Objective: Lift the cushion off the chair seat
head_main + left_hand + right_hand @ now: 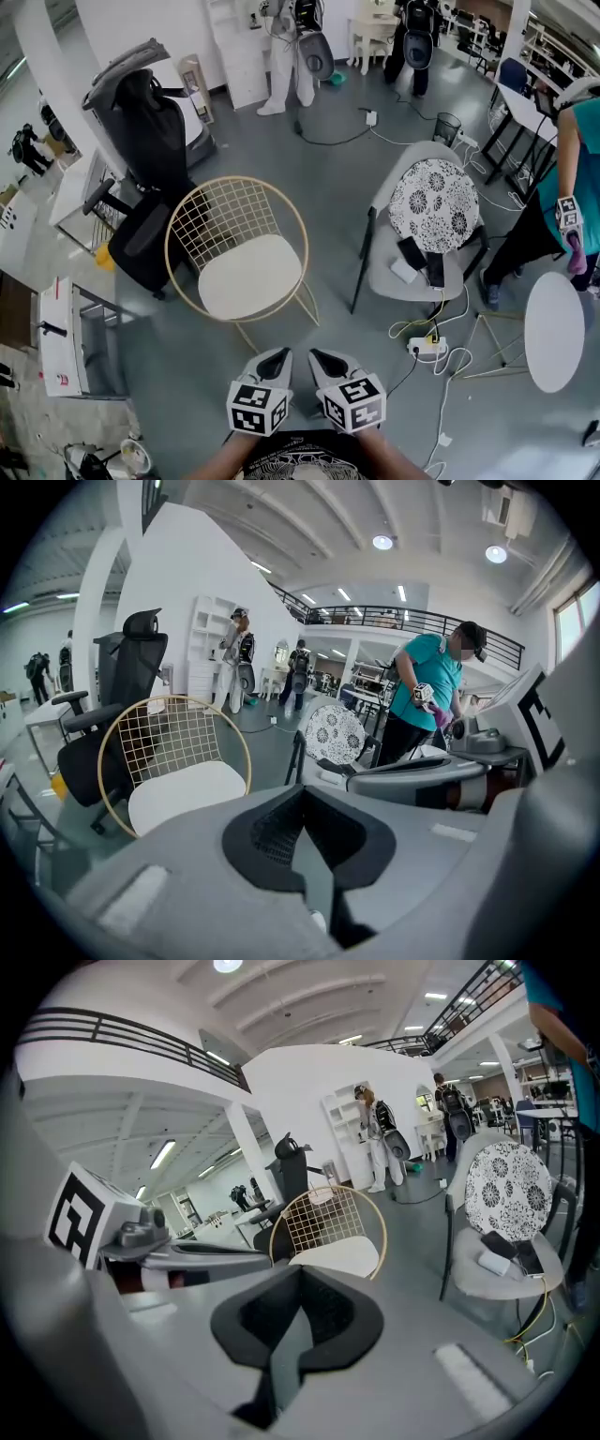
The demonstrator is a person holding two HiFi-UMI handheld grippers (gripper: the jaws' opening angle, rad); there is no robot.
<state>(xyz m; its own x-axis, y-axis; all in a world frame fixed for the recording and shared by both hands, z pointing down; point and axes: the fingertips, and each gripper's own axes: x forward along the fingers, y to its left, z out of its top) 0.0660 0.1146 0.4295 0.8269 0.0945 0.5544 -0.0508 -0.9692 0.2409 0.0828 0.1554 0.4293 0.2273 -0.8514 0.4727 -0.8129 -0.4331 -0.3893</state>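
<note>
A smooth grey floor (pixel 337 187) spread under everything. On it stood a black office chair (pixel 141 239) with a padded seat and armrests, and just beside that a wire chair (pixel 234 202). The wire chair had a round gold hoop for a frame, a back of thin square mesh and slim metal legs. To the right stood a grey chair (pixel 394 272) with a moulded shell seat on dark legs, and further right a plain white round table (pixel 555 330).

The cushion (pixel 248 277), a soft white pad with rounded edges, lay flat on the wire chair's seat inside the hoop. It was untouched and well apart from both tools. A round patterned cushion (pixel 433 204), black and white with floral rosettes, leaned against the grey chair's back.

Nearest the camera, the left gripper (pixel 278 356) and right gripper (pixel 323 356) were held side by side, each a matt grey body with dark ribbed pads. Both had their jaws pressed together with nothing between them. A white power strip (pixel 427 346) lay among loose cables on the floor.
</note>
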